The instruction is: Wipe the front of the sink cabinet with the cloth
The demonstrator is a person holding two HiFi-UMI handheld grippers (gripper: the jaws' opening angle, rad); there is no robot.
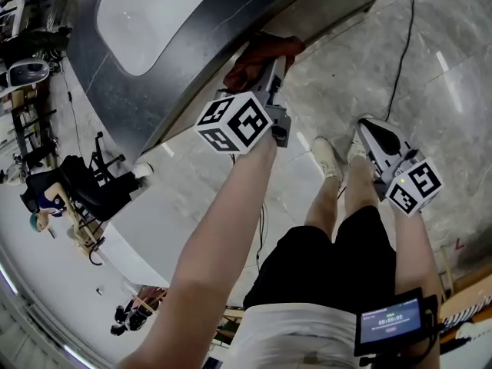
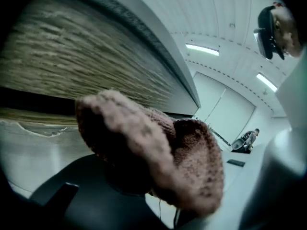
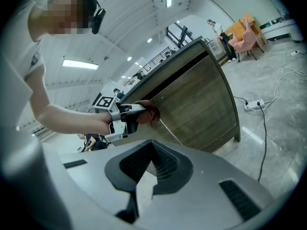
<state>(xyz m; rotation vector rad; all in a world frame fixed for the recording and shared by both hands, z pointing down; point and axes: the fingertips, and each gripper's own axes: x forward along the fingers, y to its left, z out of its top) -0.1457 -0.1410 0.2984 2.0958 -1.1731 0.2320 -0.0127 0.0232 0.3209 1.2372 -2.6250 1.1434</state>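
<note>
Against the sink cabinet front [image 3: 201, 104], you are pressing the cloth [image 1: 250, 64], clamped in your left claw [image 1: 278, 66], for wiping contact; your right claw [image 3: 140, 180] is hanging closed, empty, clear.

floor [image 1: 461, 114]: grey tile (glossy) | on it: sink cabinet [image 3: 201, 104], black cable [image 1: 405, 44], power strip [image 3: 253, 103]

The cloth [image 2: 158, 147] is a coarse knit. The cabinet [image 3: 201, 104] is matt grained wood; the floor [image 1: 446, 91] beside it, glossy stone.
</note>
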